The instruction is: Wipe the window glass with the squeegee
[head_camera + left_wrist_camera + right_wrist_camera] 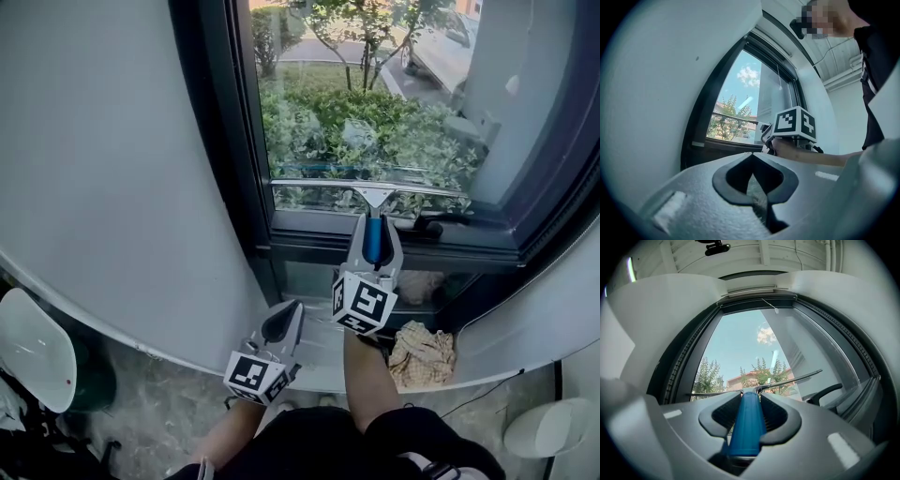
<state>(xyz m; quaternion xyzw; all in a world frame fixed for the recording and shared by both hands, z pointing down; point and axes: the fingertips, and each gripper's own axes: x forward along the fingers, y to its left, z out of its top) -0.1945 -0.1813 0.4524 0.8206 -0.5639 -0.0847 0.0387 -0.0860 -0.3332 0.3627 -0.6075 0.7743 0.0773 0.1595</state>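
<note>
A squeegee with a blue handle (373,239) (747,423) and a long metal blade (370,187) (787,380) rests against the bottom of the window glass (375,94) (745,348). My right gripper (375,246) (749,416) is shut on the blue handle, just below the blade. My left gripper (281,323) (752,187) hangs low near the wall, left of the right one, jaws shut with nothing between them. In the left gripper view the right gripper's marker cube (794,123) shows ahead.
The dark window frame (225,141) and sill (394,248) border the glass, with a black window handle (441,223) (825,392) right of the squeegee. A crumpled cloth (422,354) lies on the ledge. White wall (103,169) stands left; a white seat (33,347) is at lower left.
</note>
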